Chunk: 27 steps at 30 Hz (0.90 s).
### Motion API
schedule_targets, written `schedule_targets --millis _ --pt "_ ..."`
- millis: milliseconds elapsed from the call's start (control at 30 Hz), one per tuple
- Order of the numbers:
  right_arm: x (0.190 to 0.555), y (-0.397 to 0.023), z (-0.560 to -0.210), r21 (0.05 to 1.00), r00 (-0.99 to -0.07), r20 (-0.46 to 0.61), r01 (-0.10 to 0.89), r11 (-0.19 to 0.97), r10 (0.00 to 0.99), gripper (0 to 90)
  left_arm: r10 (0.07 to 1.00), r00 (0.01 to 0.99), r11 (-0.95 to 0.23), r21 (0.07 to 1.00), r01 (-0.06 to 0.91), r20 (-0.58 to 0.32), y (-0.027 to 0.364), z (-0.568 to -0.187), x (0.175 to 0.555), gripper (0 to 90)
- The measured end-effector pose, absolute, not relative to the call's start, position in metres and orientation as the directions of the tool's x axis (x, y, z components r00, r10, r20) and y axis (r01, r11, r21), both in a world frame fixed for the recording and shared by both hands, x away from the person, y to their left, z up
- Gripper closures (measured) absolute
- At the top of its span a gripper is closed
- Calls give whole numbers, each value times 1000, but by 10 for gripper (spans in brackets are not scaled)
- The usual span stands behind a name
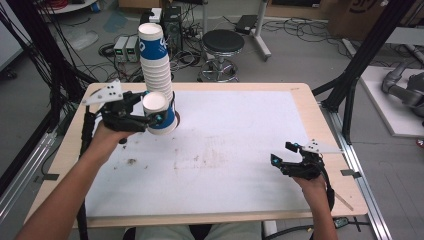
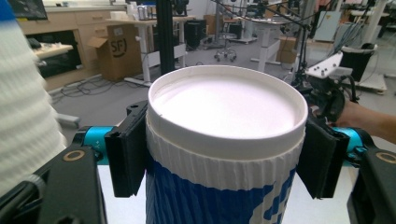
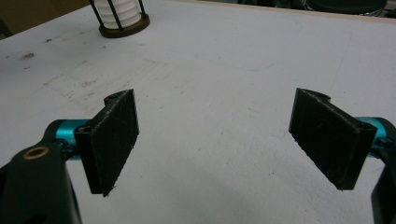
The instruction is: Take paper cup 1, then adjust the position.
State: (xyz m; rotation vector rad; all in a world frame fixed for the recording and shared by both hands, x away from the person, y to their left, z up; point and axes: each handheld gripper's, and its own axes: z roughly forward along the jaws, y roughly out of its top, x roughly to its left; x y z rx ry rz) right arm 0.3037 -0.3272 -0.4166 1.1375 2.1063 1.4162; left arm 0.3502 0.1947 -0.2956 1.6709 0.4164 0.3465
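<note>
Work table (image 1: 310,107): white mat on a pale wooden top, filling the centre of the high view, with faint brown smudges toward the lower left of the mat.

Stack of nested paper cups (image 1: 154,60): tall, ribbed white column with a blue-printed cup uppermost, standing in a dark wire holder at the upper left of the high view; its ringed base (image 3: 119,17) appears at the top left of the right gripper view.

Single paper cup (image 1: 161,114): white rim, ribbed white band, blue print below. Located just in front of the stack's foot, upper left of centre in the high view, tilted with its open mouth toward the camera.

Left gripper (image 1: 156,120): both black pads pressed on the cup's (image 2: 224,140) sides just under the rim, grasping it.

Right gripper (image 1: 283,152): lower right of the high view, low over bare mat, pads (image 3: 109,135) standing wide apart with nothing between them.

Handling note (judgement): the grip sits high on a thin wall, so pressure should stay light enough not to oval the rim. Bring the cup upright before setting it down, well apart from the stack, and release only once the base rests flat.
</note>
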Motion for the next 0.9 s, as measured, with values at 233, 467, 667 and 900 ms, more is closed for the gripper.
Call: schedule_targets --millis 233,467,667,900 --pt "306 -324 -418 894 -629 118 404 194 768 162 448 893 -122 987 102 -37 185 -326 347 286" --pt "310 -317 -418 893 -657 110 394 216 746 161 421 905 -131 983 127 -61 175 -347 347 286" --pt "311 -313 -418 894 -668 126 396 207 733 161 417 907 -117 986 120 -61 171 -350 343 286" --pt "307 -307 -416 897 -697 125 383 220 706 161 394 916 -111 985 135 -81 165 -357 345 286"
